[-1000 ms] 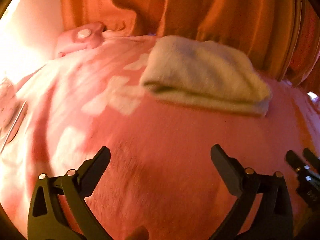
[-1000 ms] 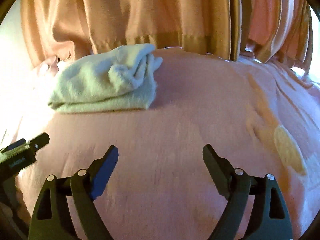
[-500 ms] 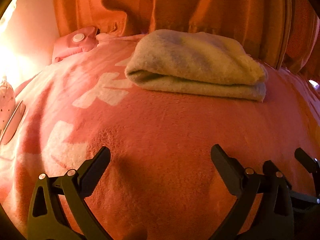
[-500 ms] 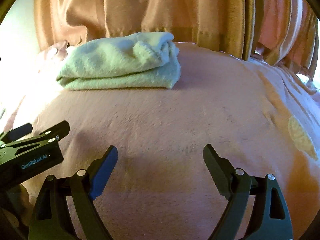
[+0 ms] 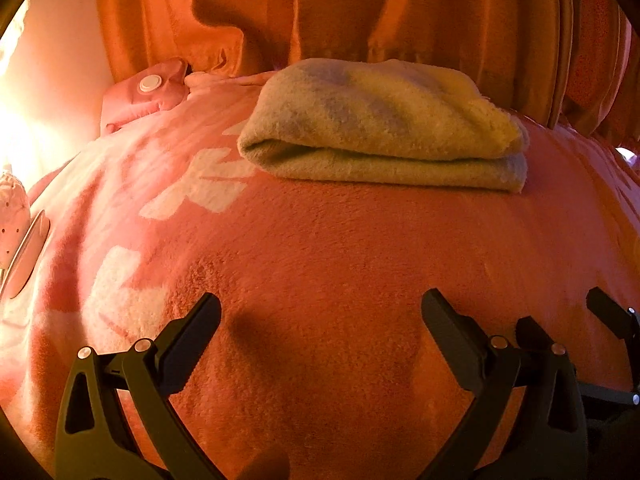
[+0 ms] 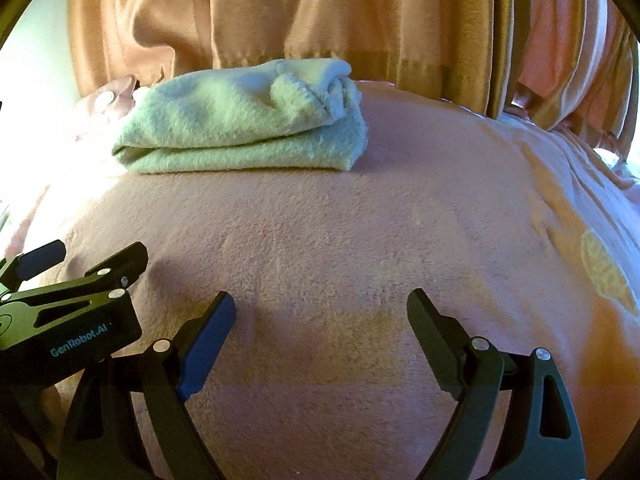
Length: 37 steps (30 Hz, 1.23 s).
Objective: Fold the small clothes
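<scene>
Closest to me, my left gripper (image 5: 320, 312) has its jaws spread wide with nothing between them, just above the fuzzy pink blanket (image 5: 340, 264) that covers the bed. My right gripper (image 6: 322, 308) is the same: jaws released, nothing held, one finger faced with a blue pad (image 6: 206, 344), low over the same blanket. The two sit side by side; in the left wrist view the right gripper's black fingers poke in at the right edge, and in the right wrist view the left gripper's body, lettered "GenRobot.AI", fills the lower left corner. Both cast soft shadows on the nap just ahead of the fingers. Beyond that the blanket runs bare, with pale patches of pattern (image 5: 200, 188) to my left. Past the bare stretch, well apart from both sets of jaws, lies the small cloth (image 5: 380, 128), a pale fleecy piece folded into a thick flat bundle with a rounded fold on its left end and bunched layers on its right; it rests on the blanket, ahead of the left gripper and ahead and to the left of the right one (image 6: 244, 120). To its left, further back, a pink pillow with a white button (image 5: 150, 83) lies against the wall. Behind everything hang orange curtains (image 5: 400, 8) in heavy folds.
</scene>
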Available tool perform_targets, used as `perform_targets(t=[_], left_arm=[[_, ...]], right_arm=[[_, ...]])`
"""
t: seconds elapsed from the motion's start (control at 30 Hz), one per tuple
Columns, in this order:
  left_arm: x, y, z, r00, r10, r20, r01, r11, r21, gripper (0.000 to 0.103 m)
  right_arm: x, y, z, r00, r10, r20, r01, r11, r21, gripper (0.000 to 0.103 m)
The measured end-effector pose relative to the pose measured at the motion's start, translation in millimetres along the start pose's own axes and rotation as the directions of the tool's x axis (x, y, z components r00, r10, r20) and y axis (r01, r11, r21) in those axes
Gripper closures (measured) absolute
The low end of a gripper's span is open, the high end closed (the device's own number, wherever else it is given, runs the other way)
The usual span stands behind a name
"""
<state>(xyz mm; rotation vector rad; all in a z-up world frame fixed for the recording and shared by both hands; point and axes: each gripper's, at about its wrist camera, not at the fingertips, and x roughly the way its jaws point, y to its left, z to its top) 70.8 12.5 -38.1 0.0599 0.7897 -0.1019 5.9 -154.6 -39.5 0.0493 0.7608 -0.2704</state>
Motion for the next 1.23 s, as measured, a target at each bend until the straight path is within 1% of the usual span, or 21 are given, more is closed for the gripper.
perform_targets(t=[0.3, 0.57, 0.97, 1.1, 1.23], left_arm=[[1.5, 0.5, 0.8, 1.0, -0.011, -0.012, 0.011, 1.0, -0.012, 0.005], [-4.5, -4.1, -2.0, 0.999, -0.025, 0.024, 0.025, 1.0, 0.007, 0.005], [-2.5, -4.6, -1.7, 1.0, -0.015, 0.014, 0.015, 1.0, 0.004, 0.005], [-0.9, -2.2, -1.6, 1.0, 0.0, 0.007, 0.0, 1.0, -0.013, 0.005], [-1.0, -0.3, -2.5, 1.0, -0.001, 0.003, 0.001, 1.0, -0.027, 0.005]], right_arm=[[1.0, 1.5, -0.5, 1.0, 0.006, -0.008, -0.006, 1.0, 0.009, 0.017], [1.9, 0.9, 0.3, 1.0, 0.007, -0.01, -0.007, 1.0, 0.005, 0.017], [2.9, 0.8, 0.2, 1.0, 0.006, -0.012, -0.006, 1.0, 0.0, 0.017], [3.9, 0.3, -0.5, 1.0, 0.005, -0.013, -0.005, 1.0, 0.012, 0.017], [4.8, -2.3, -1.1, 1.0, 0.006, -0.016, -0.005, 1.0, 0.028, 0.017]])
